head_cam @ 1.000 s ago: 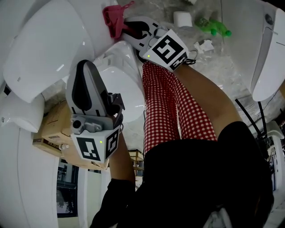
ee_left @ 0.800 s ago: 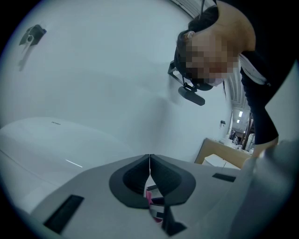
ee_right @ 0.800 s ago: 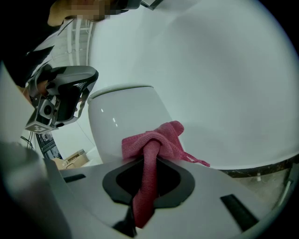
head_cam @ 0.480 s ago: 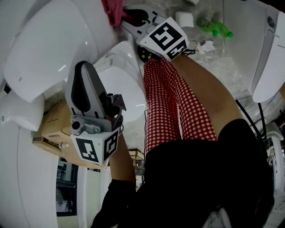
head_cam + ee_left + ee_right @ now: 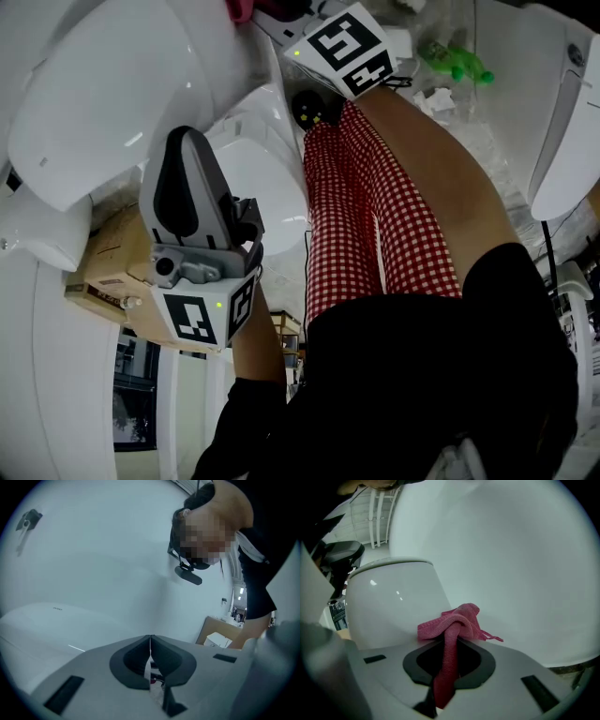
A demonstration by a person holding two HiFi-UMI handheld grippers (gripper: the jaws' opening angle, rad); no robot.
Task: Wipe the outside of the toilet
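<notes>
A white toilet stands in front of the person's red-checked leg, with a large white curved body beside it. My right gripper is shut on a pink cloth, which is bunched against the white curved surface. In the head view its marker cube sits at the top edge, and only a scrap of the cloth shows there. My left gripper is held upright over the toilet's left side. Its jaws are shut with nothing between them.
A cardboard box lies left of the toilet. A green bottle and a paper roll lie on the floor at the back. Another white fixture stands at the right, with black cables below it.
My right gripper has moved up and away with the pink cloth, toward the top edge of the head view. The left gripper has barely moved.
</notes>
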